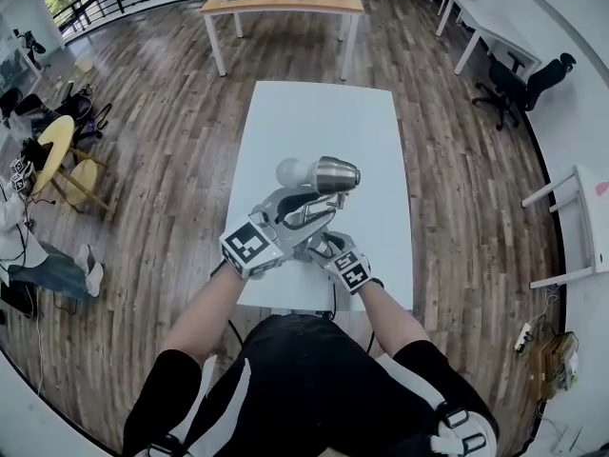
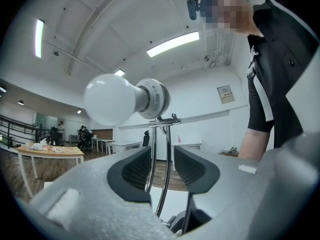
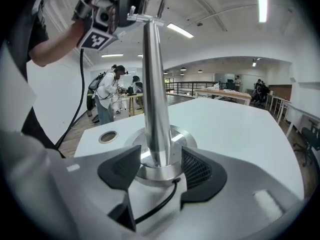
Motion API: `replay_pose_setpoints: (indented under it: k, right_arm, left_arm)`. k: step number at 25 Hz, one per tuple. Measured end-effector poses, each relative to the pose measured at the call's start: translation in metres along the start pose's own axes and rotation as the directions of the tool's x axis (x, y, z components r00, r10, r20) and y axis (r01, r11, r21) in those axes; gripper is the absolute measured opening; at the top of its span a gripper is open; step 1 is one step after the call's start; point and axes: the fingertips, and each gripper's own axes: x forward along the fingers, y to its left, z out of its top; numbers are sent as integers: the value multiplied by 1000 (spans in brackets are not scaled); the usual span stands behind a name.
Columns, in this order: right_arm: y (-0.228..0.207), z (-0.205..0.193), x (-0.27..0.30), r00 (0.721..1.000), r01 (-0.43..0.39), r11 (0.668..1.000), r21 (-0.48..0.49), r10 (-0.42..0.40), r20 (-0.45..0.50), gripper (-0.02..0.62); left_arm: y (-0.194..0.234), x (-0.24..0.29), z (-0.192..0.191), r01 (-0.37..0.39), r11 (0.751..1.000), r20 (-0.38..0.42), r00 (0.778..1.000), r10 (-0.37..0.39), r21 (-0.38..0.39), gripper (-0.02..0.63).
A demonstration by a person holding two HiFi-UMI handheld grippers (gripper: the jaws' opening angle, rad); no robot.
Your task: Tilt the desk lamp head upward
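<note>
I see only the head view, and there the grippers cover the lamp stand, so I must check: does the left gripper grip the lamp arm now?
Observer: No. The left gripper has its jaws apart; the lamp arm's two thin chrome rods stand between the pads, unpressed.
Operator: And the right gripper, please?
Observer: The right gripper is open too. Its jaws flank the lamp post just above the round base, without touching the post.
</note>
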Motion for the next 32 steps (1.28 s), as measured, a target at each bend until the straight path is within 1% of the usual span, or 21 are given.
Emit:
replay_pose_setpoints:
  k: [2,4,7,10,13,15,17,20,21,22,27,32]
  right_arm:
    - [-1,1,-11,1000,4,1000,4,-4,19,256]
    - [0,2,-23,999,9,1000,-13,-9,39,250]
    - [-5,11,-44,994,47,999,-22,-44,98,219]
    - [-9,30,-63,979,88,996,-10,-84,185,175]
    - [-8,41,-77,963,112,994,2,-109,246,156]
    - [-7,49,-89,952,127,992,15,-127,280,147]
    - [-7,62,-104,933,152,988,38,-156,325,126]
    - [-7,79,-125,902,193,979,66,-204,381,104]
    - [-4,81,-131,894,206,976,75,-218,391,98]
    - [0,83,-136,887,218,972,87,-234,399,87]
    - [27,89,-158,844,273,947,172,-321,430,69]
    - [62,98,-169,803,317,919,232,-391,451,43]
  left_arm:
    - [5,-14,1,-42,998,14,999,43,-36,149]
    - [6,-25,-1,-83,995,13,996,84,-57,149]
    - [6,-42,-6,-157,985,7,987,158,-74,149]
    - [3,-59,-12,-221,971,-12,975,221,-87,149]
    - [-7,-75,-21,-272,956,-22,962,272,-112,147]
    - [-13,-84,-24,-301,946,-29,954,300,-116,144]
    - [-15,-94,-26,-339,935,-43,941,337,-107,98]
    - [-11,-114,-29,-405,908,-59,914,401,-110,13]
    - [-12,-121,-30,-413,903,-59,911,409,-117,0]
    - [-15,-129,-31,-413,902,-56,911,409,-127,0]
    - [-31,-184,-28,-403,904,-41,915,401,-146,0]
    - [-38,-252,-22,-439,885,-29,897,440,-151,0]
